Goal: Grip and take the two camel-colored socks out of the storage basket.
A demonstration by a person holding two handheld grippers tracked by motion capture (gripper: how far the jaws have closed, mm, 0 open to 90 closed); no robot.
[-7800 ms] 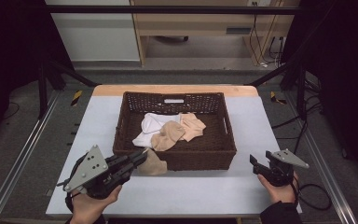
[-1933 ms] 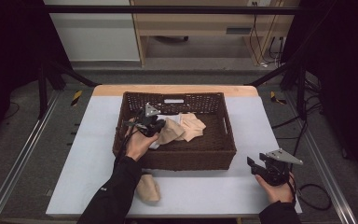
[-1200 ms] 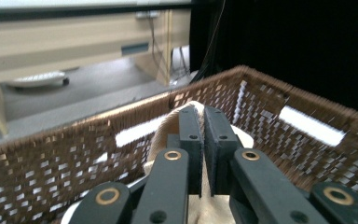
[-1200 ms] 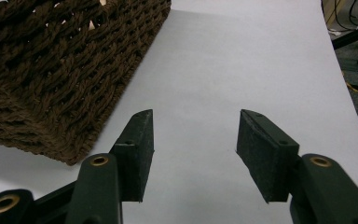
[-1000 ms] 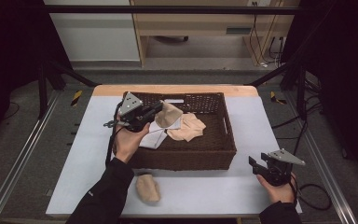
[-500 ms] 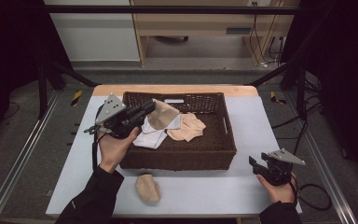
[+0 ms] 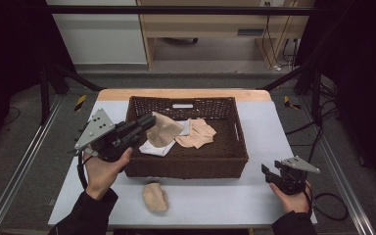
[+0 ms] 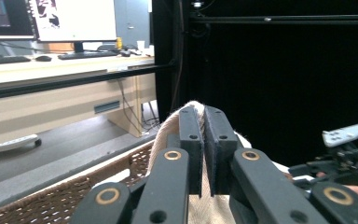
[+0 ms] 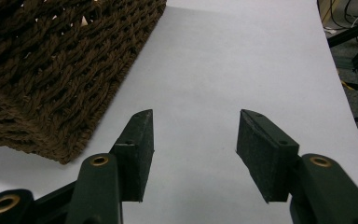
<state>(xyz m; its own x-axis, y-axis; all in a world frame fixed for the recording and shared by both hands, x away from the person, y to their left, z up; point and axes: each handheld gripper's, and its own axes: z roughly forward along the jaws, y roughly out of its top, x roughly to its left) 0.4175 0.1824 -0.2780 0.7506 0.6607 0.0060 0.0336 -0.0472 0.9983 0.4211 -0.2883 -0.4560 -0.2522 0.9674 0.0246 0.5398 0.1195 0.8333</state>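
Observation:
A dark brown wicker basket (image 7: 186,166) stands mid-table. My left gripper (image 7: 149,121) hovers over its left rim, shut on a beige cloth (image 7: 164,129) that hangs above the basket's inside. In the left gripper view the jaws (image 8: 204,121) pinch that cloth (image 8: 168,128) tight. Another beige cloth (image 7: 197,134) and a white one (image 7: 154,148) lie in the basket. A folded beige piece (image 7: 154,197) rests on the table in front of the basket. My right gripper (image 7: 267,172) sits low at the table's right front, open (image 9: 193,133) with nothing between its fingers.
The table top (image 7: 269,122) is pale grey with bare room to the right of the basket. The basket's corner (image 9: 51,70) is close on the left of the right gripper view. Metal frame rails (image 7: 24,161) run along the table's sides.
My left gripper has moved left and upward with the beige cloth, from over the basket's middle to its left rim. The right gripper has stayed put.

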